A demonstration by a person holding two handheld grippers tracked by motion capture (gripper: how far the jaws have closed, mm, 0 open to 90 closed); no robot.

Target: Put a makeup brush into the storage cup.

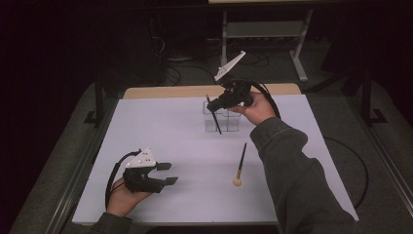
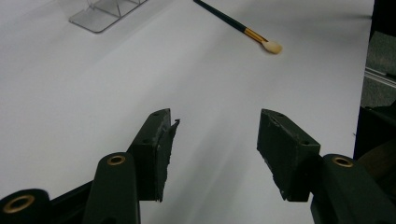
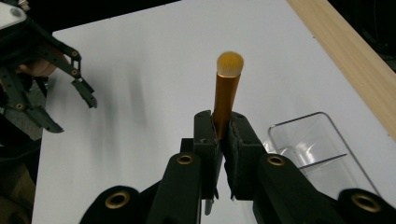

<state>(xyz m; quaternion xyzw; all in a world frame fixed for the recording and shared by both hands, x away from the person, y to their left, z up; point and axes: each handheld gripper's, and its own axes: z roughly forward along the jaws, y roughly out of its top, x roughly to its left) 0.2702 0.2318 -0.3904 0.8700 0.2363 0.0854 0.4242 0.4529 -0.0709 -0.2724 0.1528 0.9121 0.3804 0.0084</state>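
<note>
Tongs on the right point(image 3: 223, 133) clamp a gold-handled brush point(image 3: 227, 95) over the clear organizer point(image 1: 222, 120), handle slanting down into it, while the left tongs point(image 2: 215, 149) gape empty, the second brush point(image 1: 240, 165) lying well off toward the right hand.

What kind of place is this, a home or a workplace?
Probably a lab or test room: a white work table in a dark room, cables on the floor, and a metal frame stand behind it.

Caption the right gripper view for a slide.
Right tool clamps a gold brush beside the clear holder.
</note>
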